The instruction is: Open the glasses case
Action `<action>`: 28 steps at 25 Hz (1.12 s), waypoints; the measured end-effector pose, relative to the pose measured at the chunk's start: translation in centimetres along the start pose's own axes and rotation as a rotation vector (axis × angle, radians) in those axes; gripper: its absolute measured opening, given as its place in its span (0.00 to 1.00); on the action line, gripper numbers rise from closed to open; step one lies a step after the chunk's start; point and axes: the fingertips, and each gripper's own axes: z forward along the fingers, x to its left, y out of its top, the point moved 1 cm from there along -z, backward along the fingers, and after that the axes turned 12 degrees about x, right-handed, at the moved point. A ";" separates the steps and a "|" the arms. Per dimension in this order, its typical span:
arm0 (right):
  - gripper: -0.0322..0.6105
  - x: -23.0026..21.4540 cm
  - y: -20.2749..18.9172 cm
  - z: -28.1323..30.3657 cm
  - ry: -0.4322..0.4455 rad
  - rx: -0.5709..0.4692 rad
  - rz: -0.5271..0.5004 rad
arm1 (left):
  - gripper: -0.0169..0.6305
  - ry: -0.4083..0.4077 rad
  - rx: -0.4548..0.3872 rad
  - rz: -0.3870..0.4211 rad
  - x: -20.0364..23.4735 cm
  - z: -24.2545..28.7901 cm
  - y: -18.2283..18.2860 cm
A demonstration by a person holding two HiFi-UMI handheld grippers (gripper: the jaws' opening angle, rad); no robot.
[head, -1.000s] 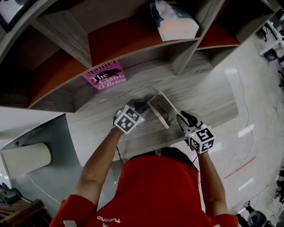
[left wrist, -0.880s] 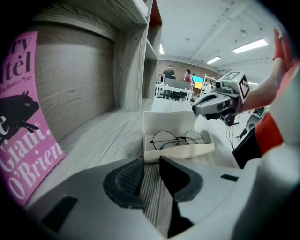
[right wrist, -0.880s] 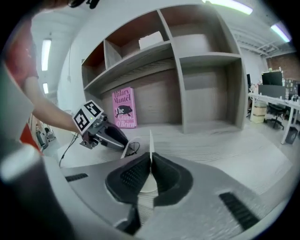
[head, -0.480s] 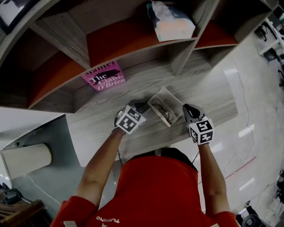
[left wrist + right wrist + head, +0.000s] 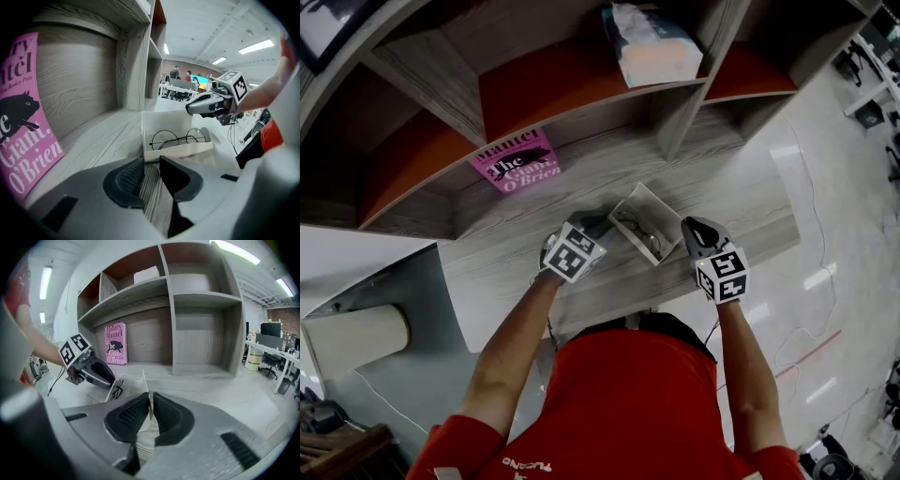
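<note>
Two grippers flank the open case [image 5: 178, 150] mid-depth on the shelf [image 5: 741, 206], with glasses [image 5: 178, 137] lying inside. The left gripper [image 5: 151, 164] stands spread just short of the case's near wall, bare wood between its jaws. The right gripper [image 5: 151, 401] has just been closing and pinches the raised lid [image 5: 142, 380] by its thin edge. Bare wood stretches right of the case to the shelf's end. At the back left leans a book [image 5: 516, 161], well apart.

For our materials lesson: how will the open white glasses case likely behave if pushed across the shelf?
The glasses case looks thin-walled, so probably light and slightly flexible. Its raised lid may make it tip. The wire glasses lie loose inside and could slide.
</note>
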 end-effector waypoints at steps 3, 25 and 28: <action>0.10 0.4 0.2 -0.1 0.007 0.002 -0.017 | 0.18 0.006 0.003 -0.001 0.0 -0.1 -0.1; 0.11 2.0 6.9 -5.9 0.044 -0.238 -0.036 | 0.16 0.072 -0.309 -0.093 -1.0 -8.8 4.7; 0.09 2.7 9.0 -7.6 0.051 -0.307 -0.036 | 0.14 0.091 -0.421 -0.090 -1.8 -11.7 6.9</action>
